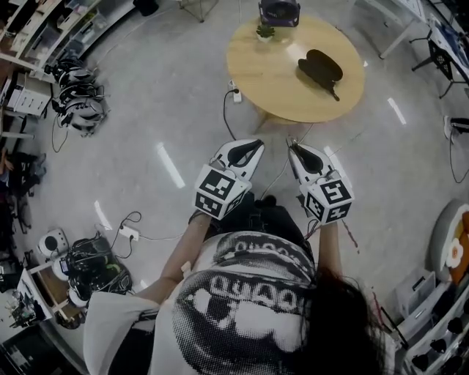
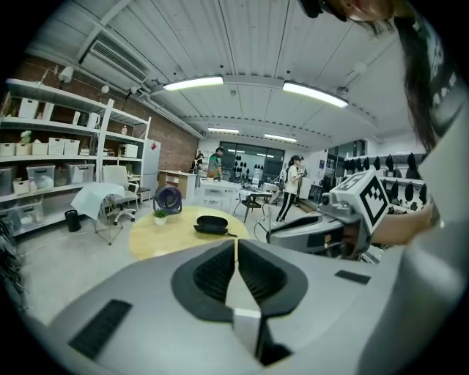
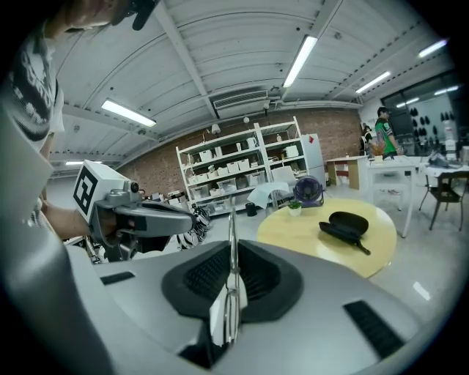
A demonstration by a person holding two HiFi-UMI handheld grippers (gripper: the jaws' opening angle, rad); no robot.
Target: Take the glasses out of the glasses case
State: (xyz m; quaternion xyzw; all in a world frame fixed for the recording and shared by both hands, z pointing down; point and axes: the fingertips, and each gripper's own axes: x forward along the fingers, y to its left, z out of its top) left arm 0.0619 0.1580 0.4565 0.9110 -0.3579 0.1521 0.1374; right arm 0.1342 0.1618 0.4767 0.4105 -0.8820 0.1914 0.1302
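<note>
At the far left of the head view, a heap of black headsets (image 1: 77, 102) lies on the grey floor beside shelving. A white power strip (image 1: 129, 233) with its cable sits lower down.

Next comes the left gripper (image 1: 253, 146), held out in front of the person's chest. In its own view its two ribbed black pads meet along a thin line, pressed together with nothing between them. Just beside it is the right gripper (image 1: 293, 149), level with its twin but not touching. Its jaws are also closed on each other and empty, with only a hairline seam showing in the right gripper view. Both point toward the round wooden table (image 1: 256, 80) and are well apart from it.

On the table's far side stands a small potted plant (image 1: 265, 31), with a dark desk fan (image 1: 279, 11) just to its right. Further right lies the black glasses case (image 1: 321, 67), with a short strap trailing toward the near edge (whether its lid is fully down I cannot tell).
</note>
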